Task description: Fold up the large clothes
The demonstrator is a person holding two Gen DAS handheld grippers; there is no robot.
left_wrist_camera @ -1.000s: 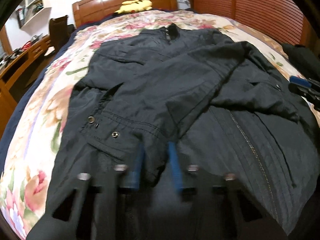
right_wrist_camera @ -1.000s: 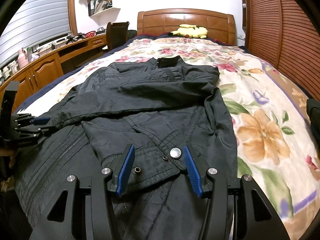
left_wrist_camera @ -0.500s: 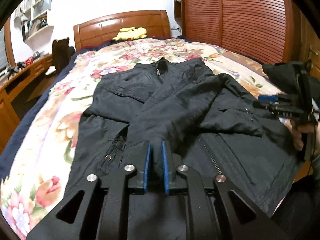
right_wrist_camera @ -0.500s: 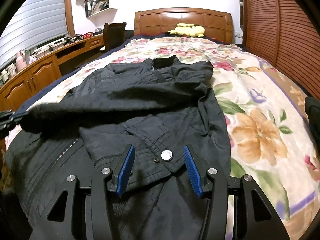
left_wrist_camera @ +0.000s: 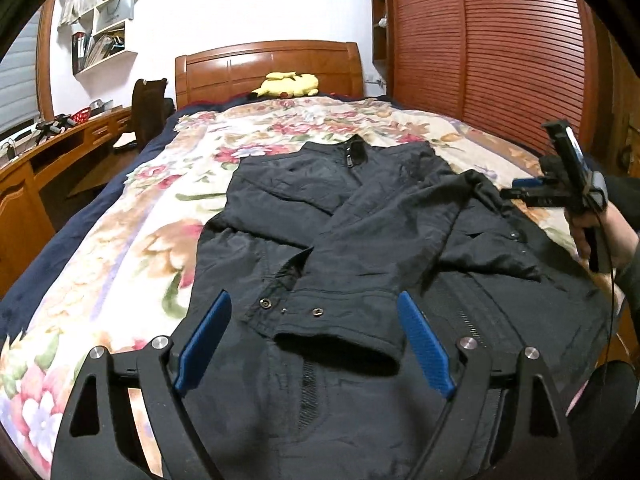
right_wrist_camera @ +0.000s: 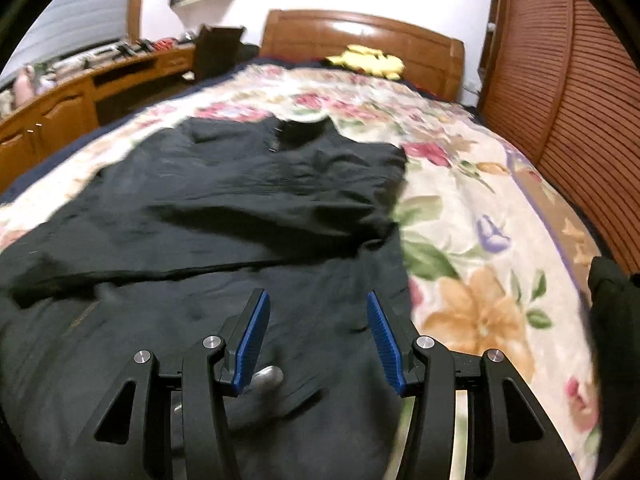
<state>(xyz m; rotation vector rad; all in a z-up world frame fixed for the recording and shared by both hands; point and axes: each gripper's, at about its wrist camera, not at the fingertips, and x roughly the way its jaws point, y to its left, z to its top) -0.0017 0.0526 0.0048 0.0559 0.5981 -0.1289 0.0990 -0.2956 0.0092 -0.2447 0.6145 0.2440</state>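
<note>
A black jacket (left_wrist_camera: 360,240) lies spread on the floral bedspread (left_wrist_camera: 132,240), collar toward the headboard, both sleeves folded across its front. My left gripper (left_wrist_camera: 314,300) hovers over the near sleeve cuff (left_wrist_camera: 340,328). Its jaws are opening wide, and the cuff lies loose on the jacket between the blue pads (left_wrist_camera: 204,340) without touching them. In the right wrist view, which is blurred, my right gripper (right_wrist_camera: 316,300) stands half open above the jacket (right_wrist_camera: 240,208) with nothing pinched. A hand holds that gripper (left_wrist_camera: 520,190) at the jacket's right edge.
A wooden headboard (left_wrist_camera: 272,64) with a yellow plush toy (left_wrist_camera: 288,84) closes the far end. A wooden desk (left_wrist_camera: 48,152) and dark chair (left_wrist_camera: 148,108) stand to the left, a slatted wardrobe (left_wrist_camera: 500,48) to the right. A dark bundle (right_wrist_camera: 612,308) sits at the bed's right edge.
My left gripper was shut on the sleeve cuff half a second ago and has now opened, dropping the cuff onto the jacket, and has risen. My right gripper shifted sideways, blurring its view.
</note>
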